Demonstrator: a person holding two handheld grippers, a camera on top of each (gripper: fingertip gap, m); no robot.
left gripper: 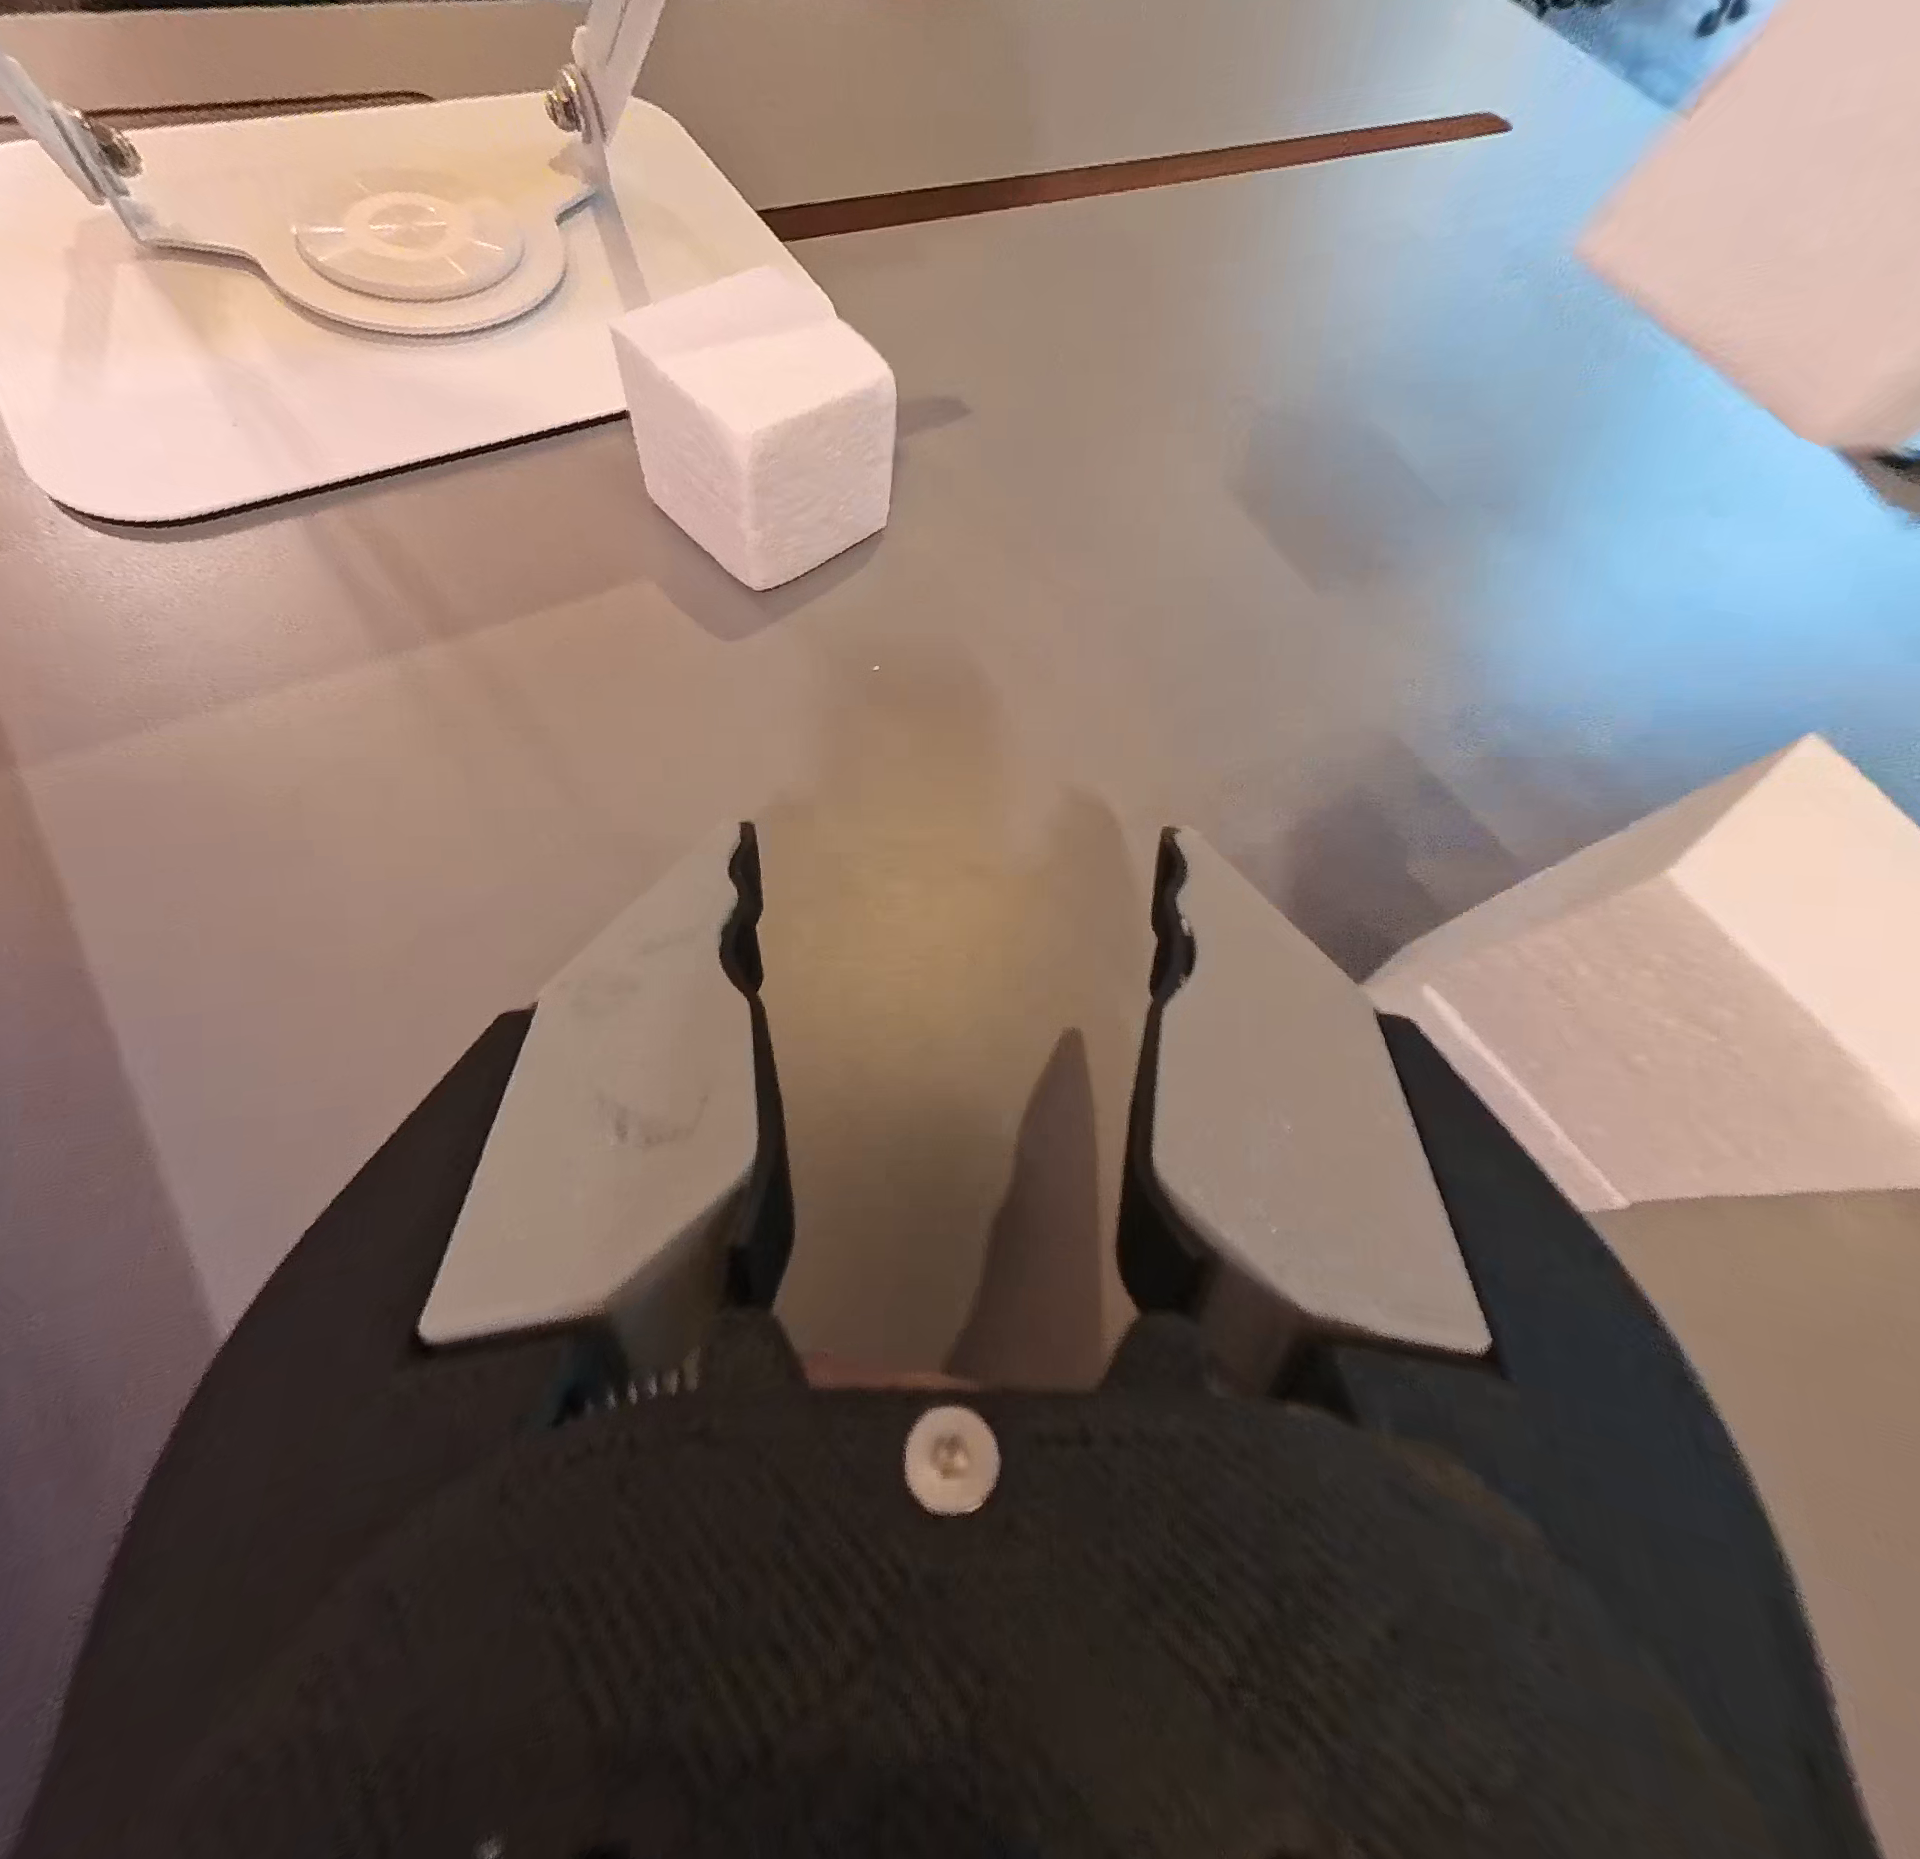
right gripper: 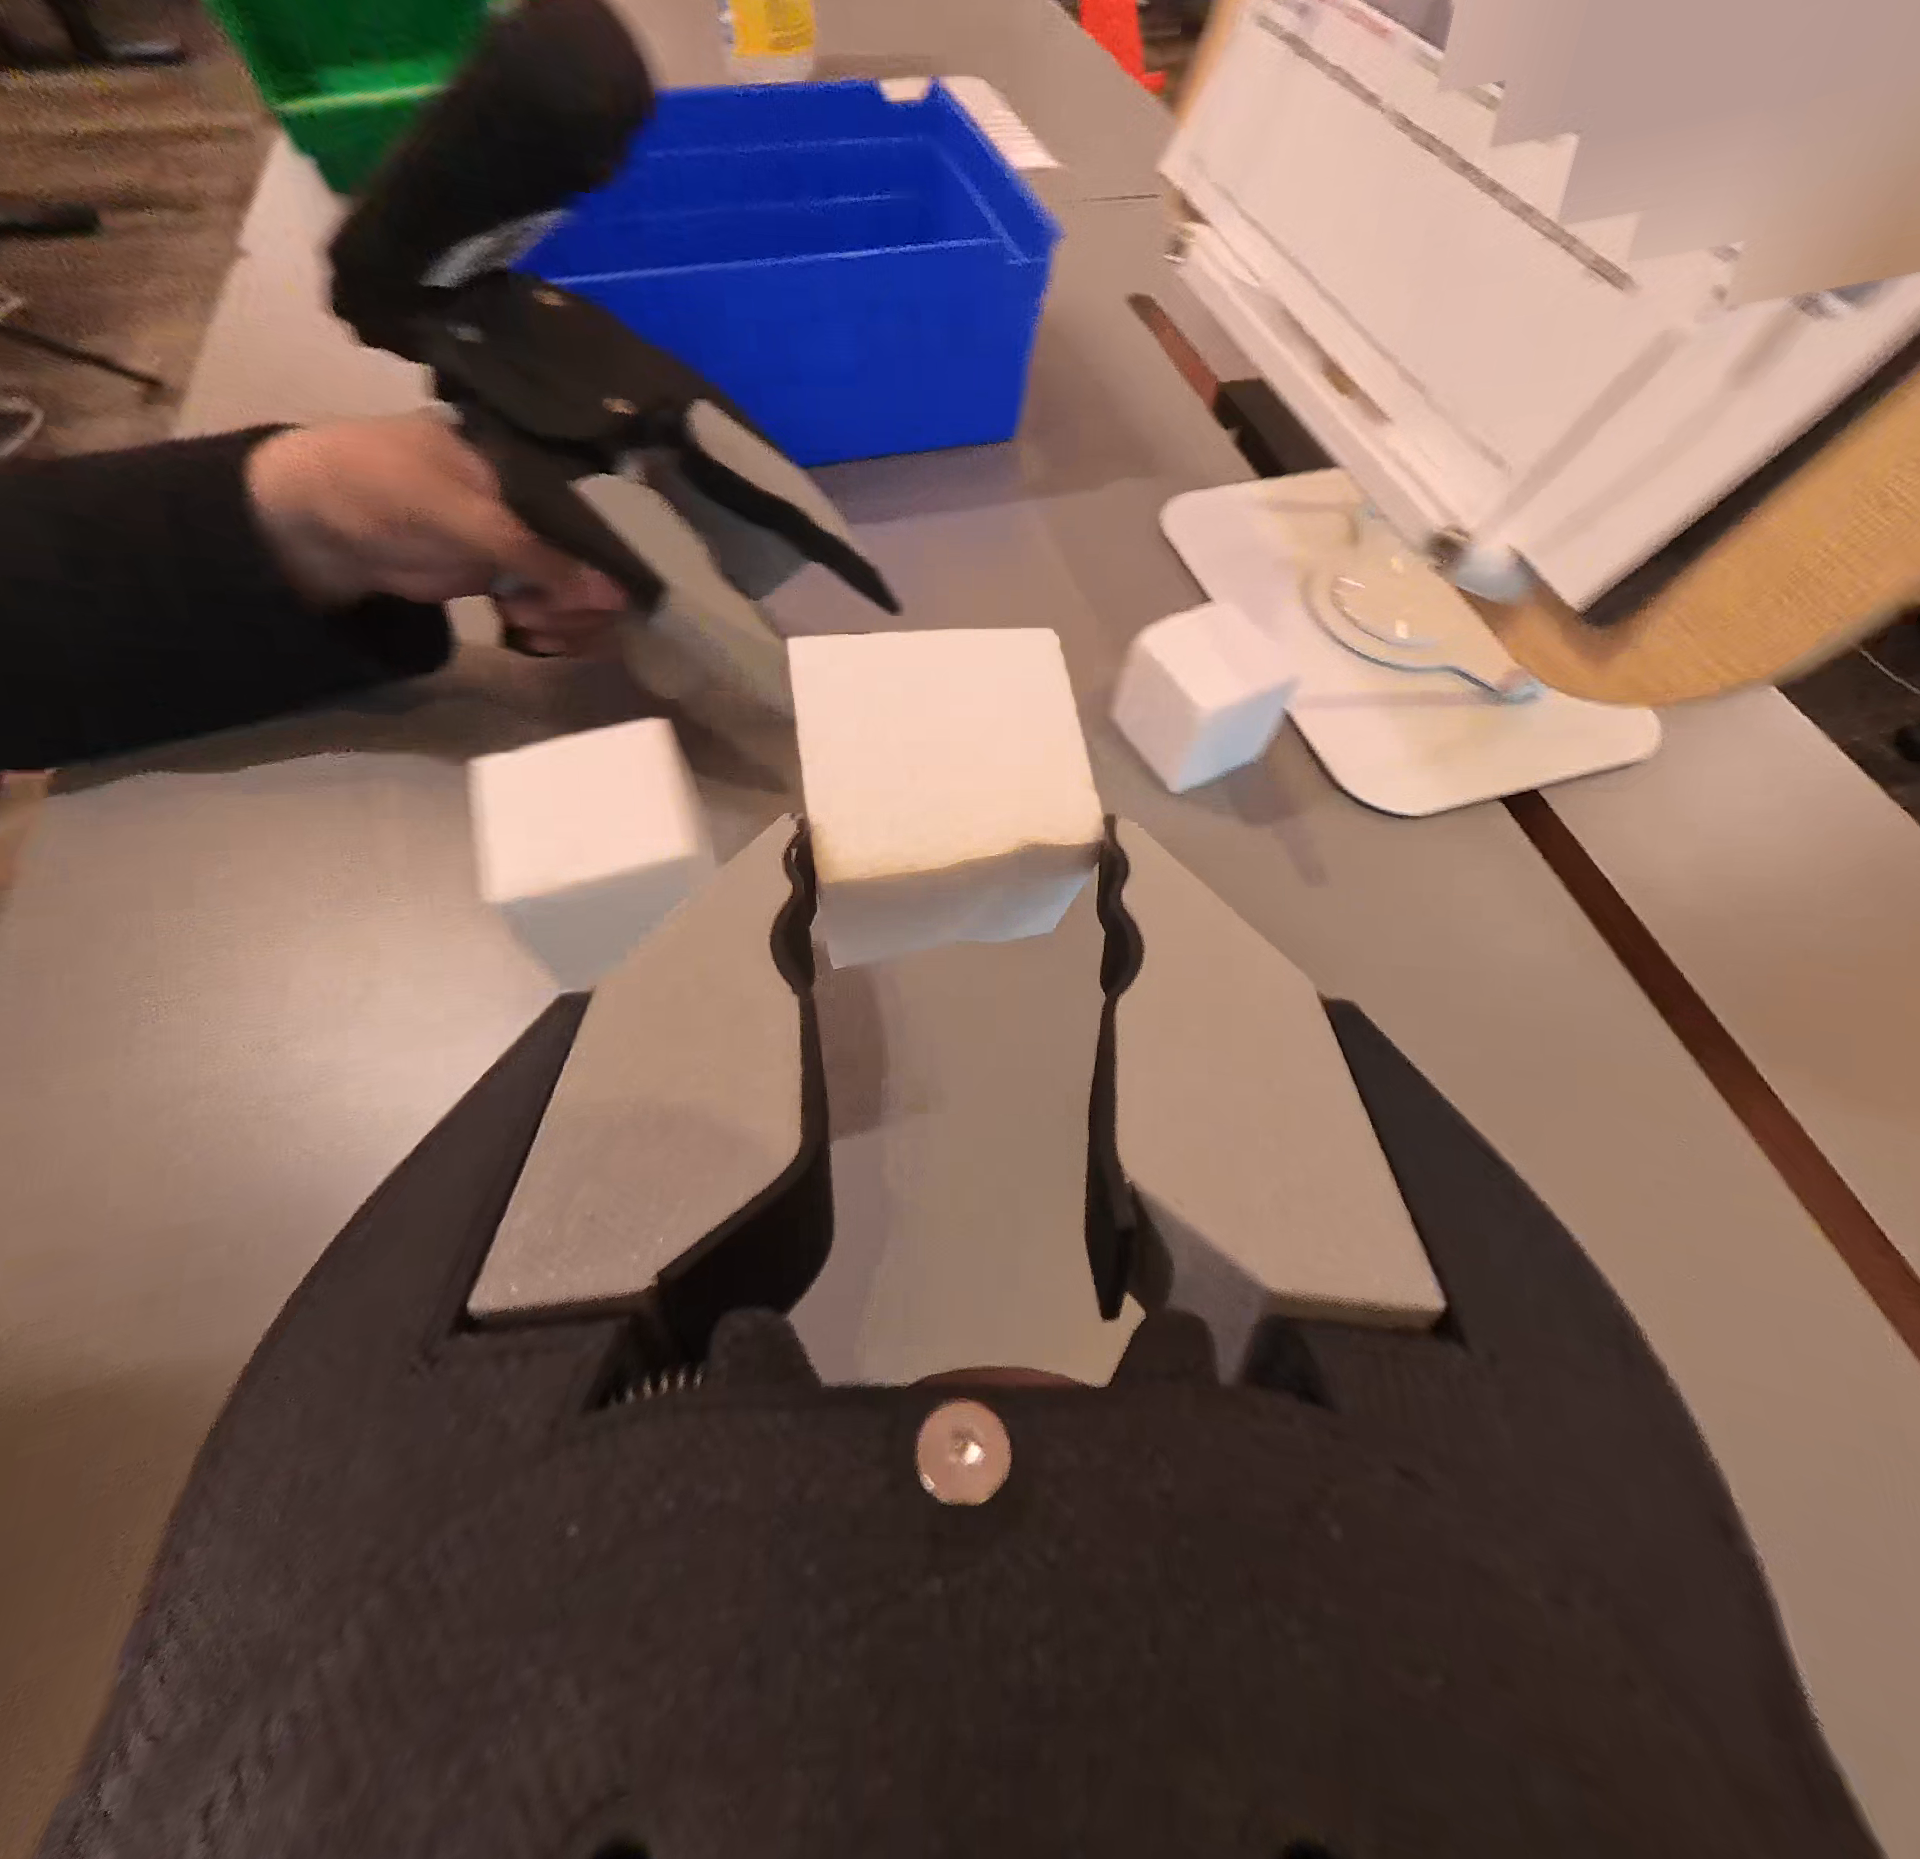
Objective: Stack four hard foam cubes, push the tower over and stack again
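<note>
My right gripper [right gripper: 951, 843] is shut on a white foam cube [right gripper: 940, 760] and holds it above the grey table [right gripper: 260, 1030]. That cube shows blurred at the upper right of the left wrist view [left gripper: 1787, 209]. A second cube [right gripper: 587, 853] rests on the table to the left of it, seen at the right edge of the left wrist view [left gripper: 1683, 1009]. A third cube [left gripper: 764, 427] sits against the white monitor base [left gripper: 312, 396], also in the right wrist view [right gripper: 1195, 713]. My left gripper [left gripper: 958, 874] is open and empty, low over bare table.
A hand holds the left gripper [right gripper: 821, 625] just behind the held cube. A blue bin [right gripper: 831, 282], a green bin [right gripper: 343, 43], a bottle [right gripper: 769, 1] and an orange cone [right gripper: 1112, 12] stand farther back. A monitor [right gripper: 1507, 199] hangs over its base [right gripper: 1455, 760] at right.
</note>
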